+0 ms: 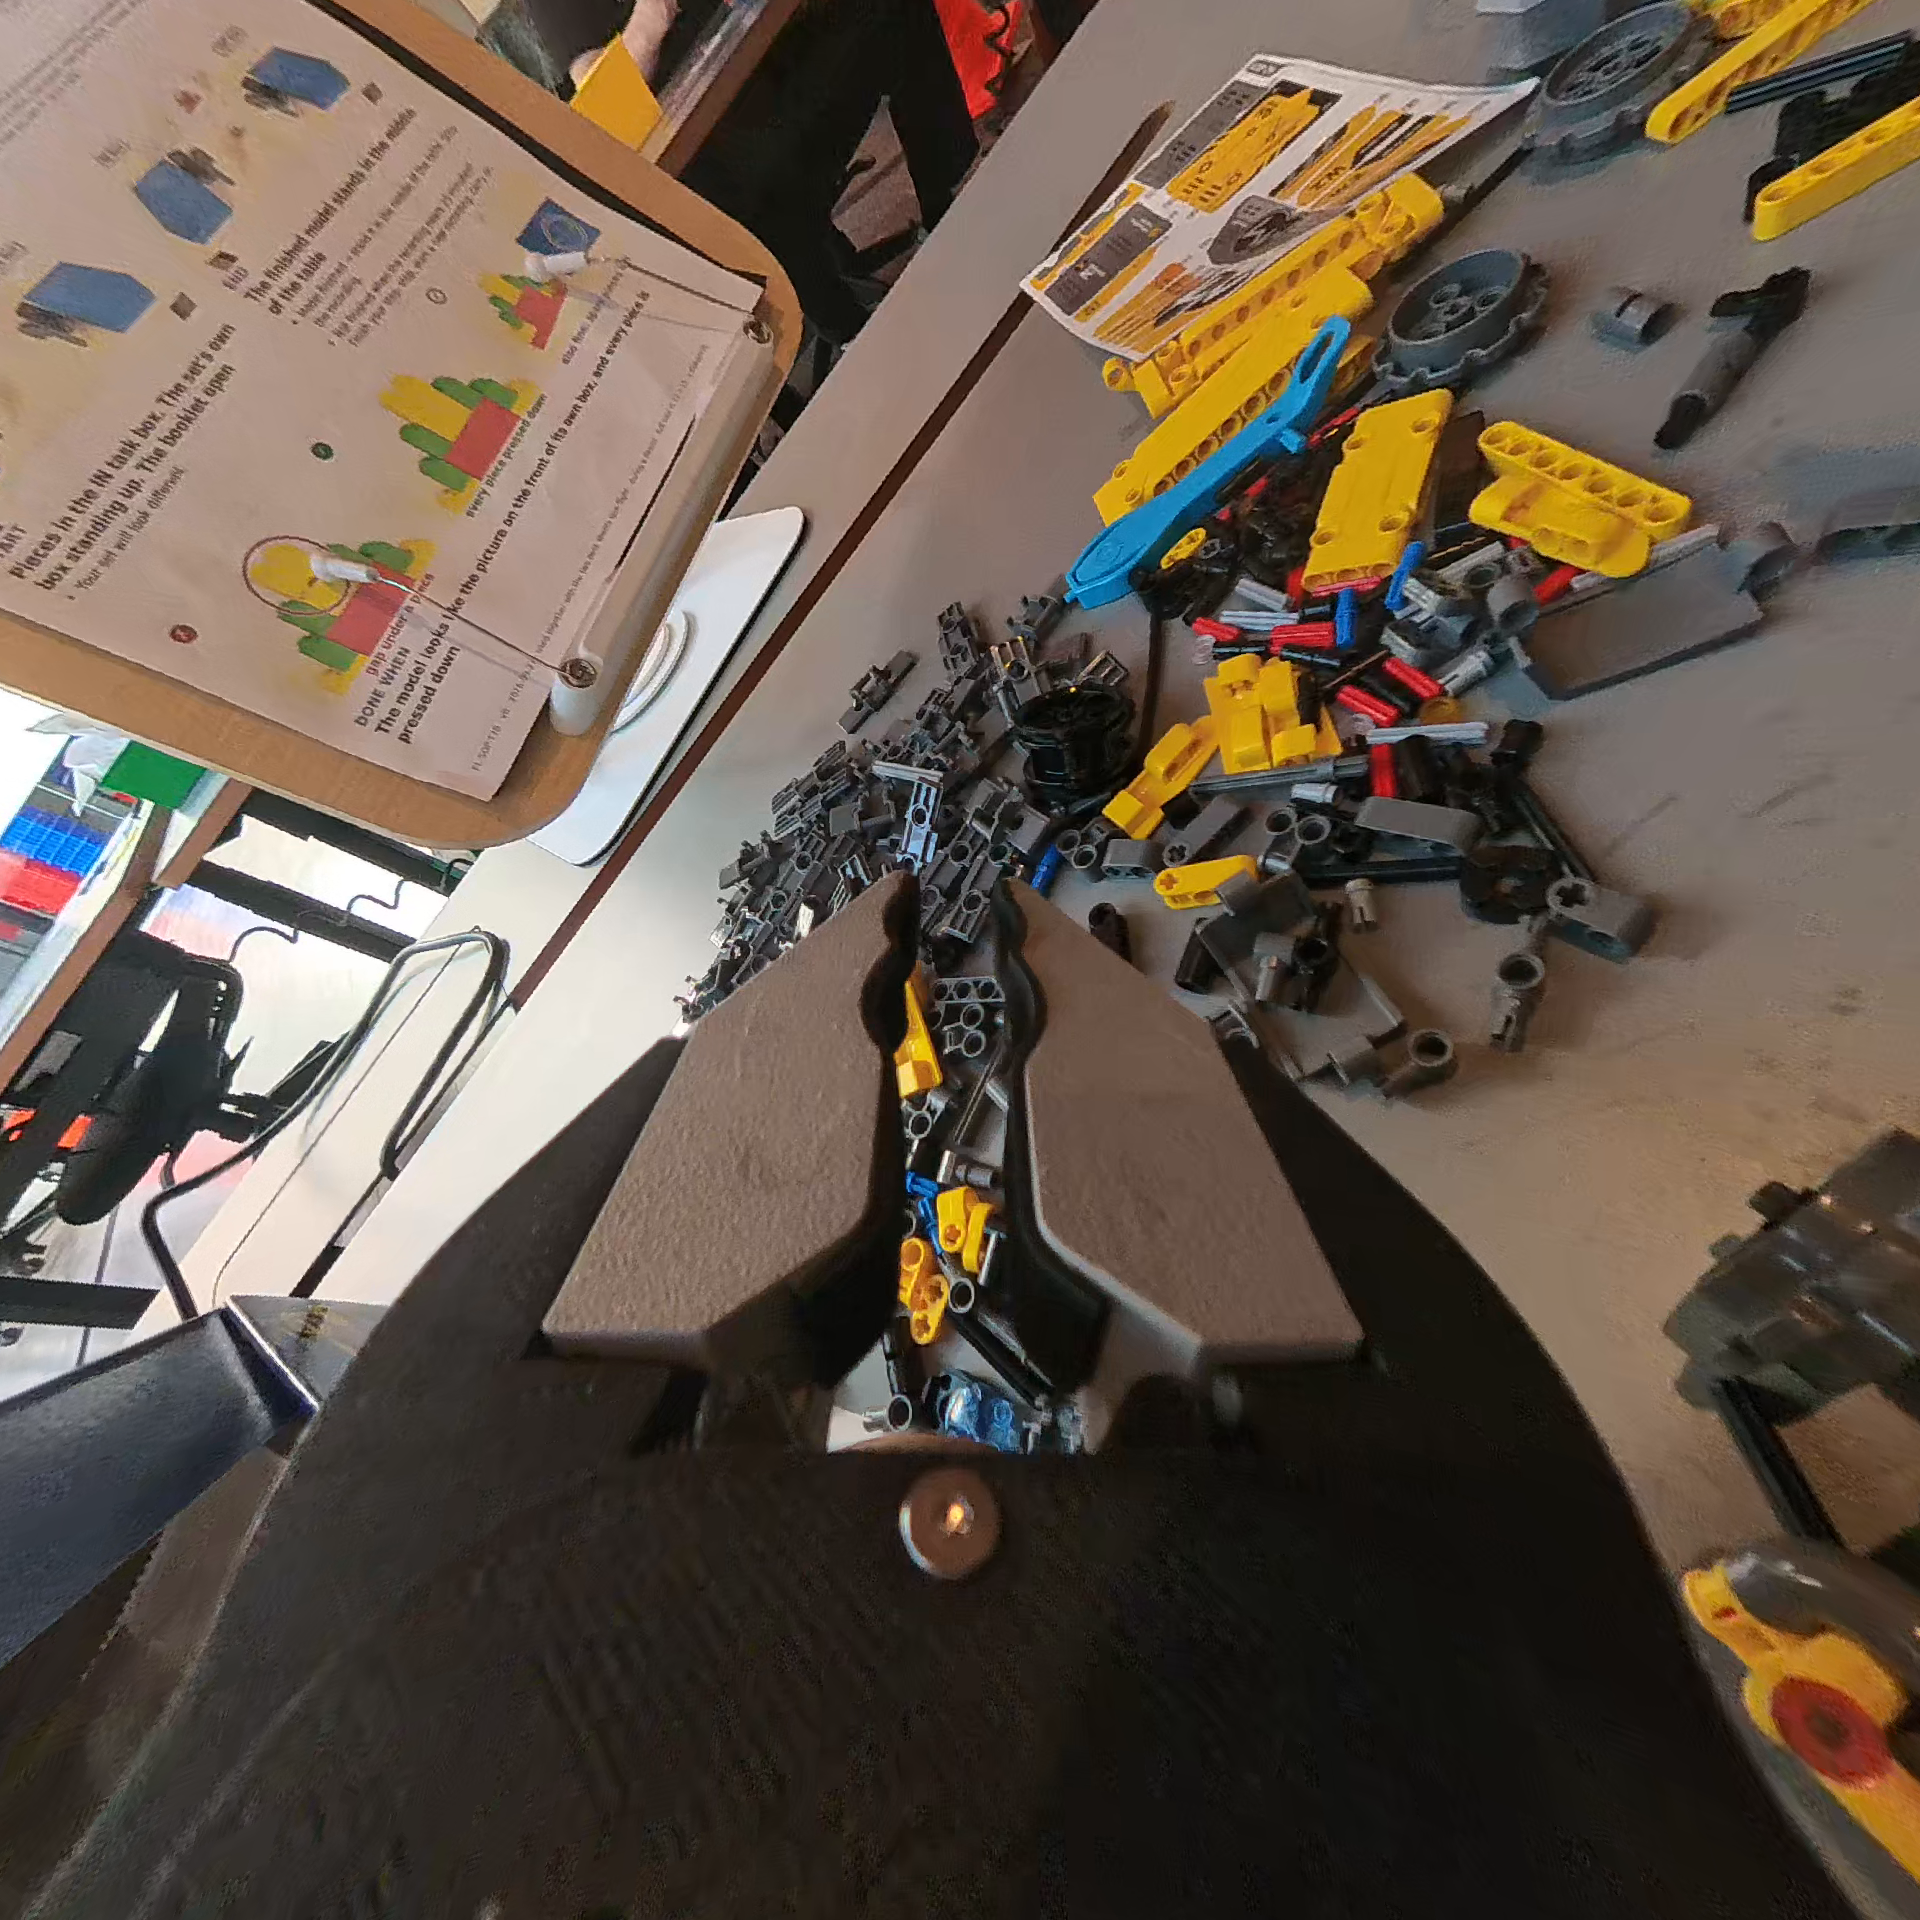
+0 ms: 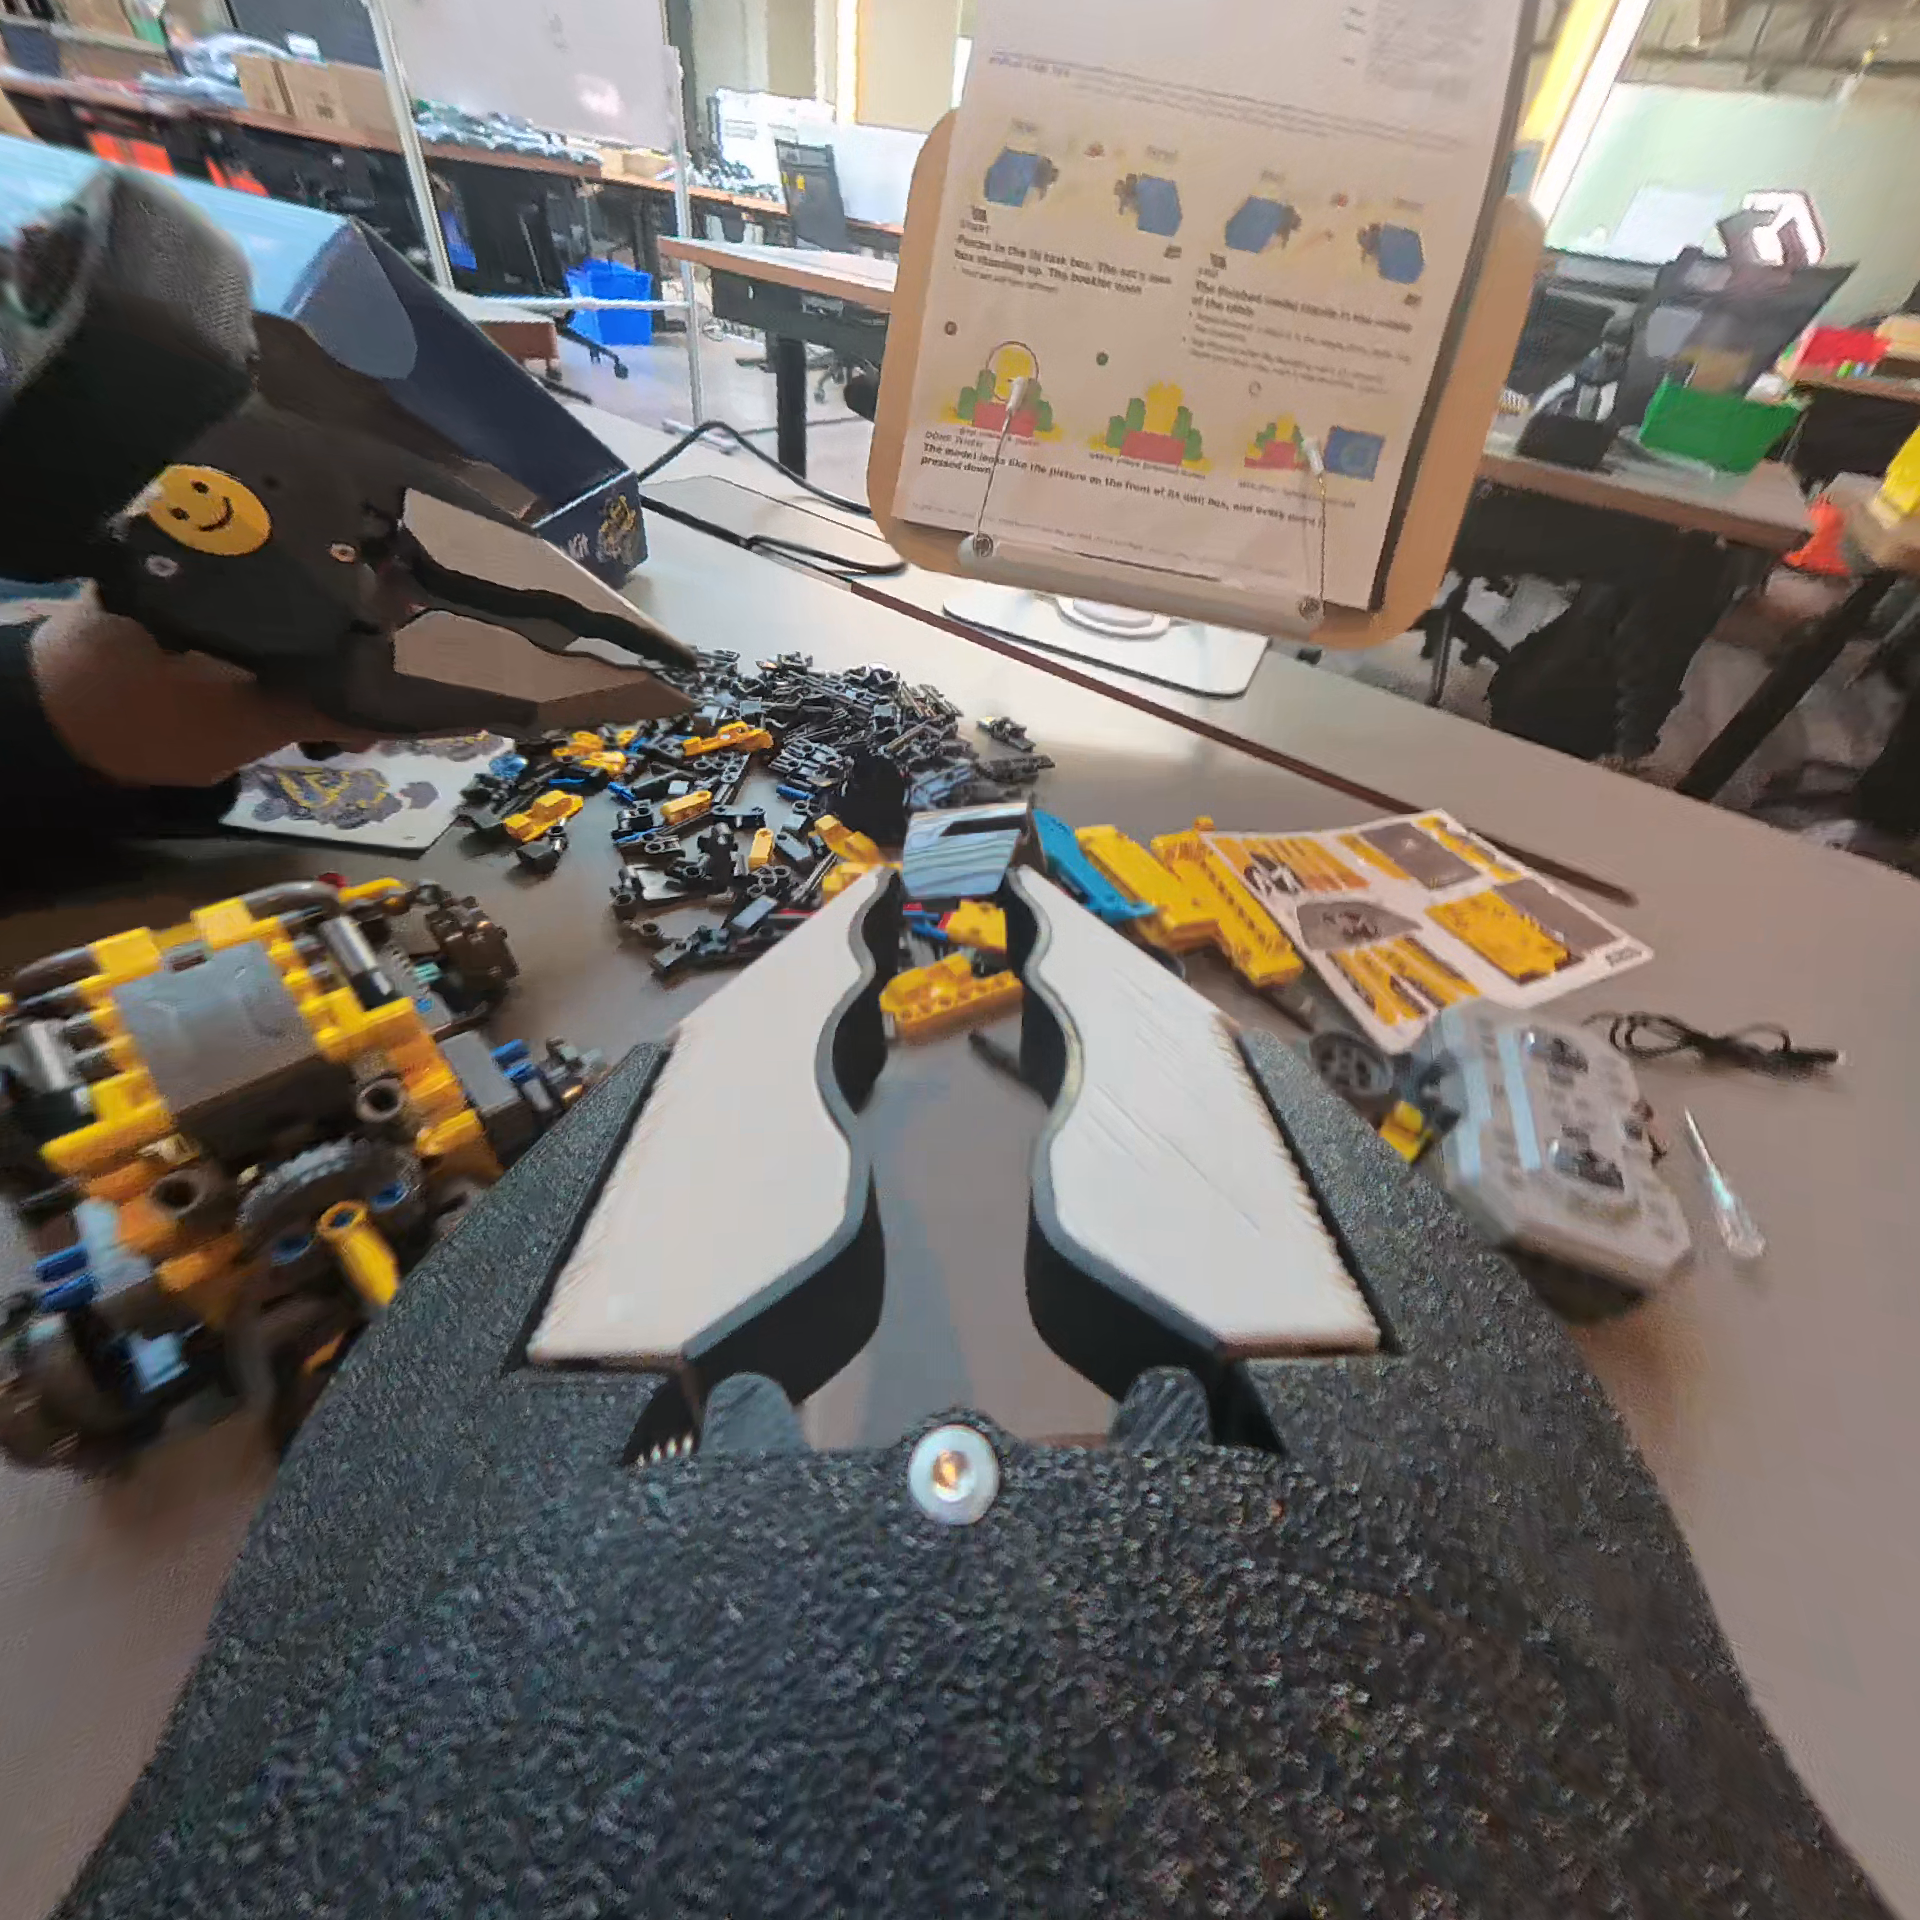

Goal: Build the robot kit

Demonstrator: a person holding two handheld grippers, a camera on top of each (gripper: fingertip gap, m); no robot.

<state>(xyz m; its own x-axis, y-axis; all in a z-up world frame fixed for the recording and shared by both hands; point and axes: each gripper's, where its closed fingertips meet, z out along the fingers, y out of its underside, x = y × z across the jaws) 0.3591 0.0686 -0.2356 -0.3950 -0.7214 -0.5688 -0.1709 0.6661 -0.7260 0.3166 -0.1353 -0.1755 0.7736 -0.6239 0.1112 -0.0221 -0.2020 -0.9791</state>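
Fingers of your left gripper (image 1: 961, 914) stand a narrow gap apart and hold nothing; their tips hang just over the near edge of the heap of small dark pieces (image 1: 914, 821), and whether they touch it you cannot tell from either view. Ahead of those tips and to their right lies the blue lever tool (image 1: 1216, 468) across the long yellow beams (image 1: 1247, 343), with a grey toothed wheel (image 1: 1460, 312) beyond and the printed parts sheet (image 1: 1257, 177) farther still. Off to the left of that gripper the instruction sheet on its wooden stand (image 1: 312, 416) leans over the table edge.

Your right gripper (image 2: 956, 883) is also slightly parted and empty, held above the grey table (image 2: 1714, 1403). Straight past its tips sit a dark grey panel (image 2: 961, 847) and a yellow block (image 2: 951, 992) that shows between the fingers. To its left stands the half-built yellow and grey model (image 2: 239, 1101); to its right lie a grey controller-like unit (image 2: 1548, 1132) and, beyond that, the parts sheet (image 2: 1413, 914). Your left gripper (image 2: 665, 675) shows far ahead on the left, a hand (image 2: 135, 696) gripping it, a dark blue box (image 2: 499, 405) behind it.
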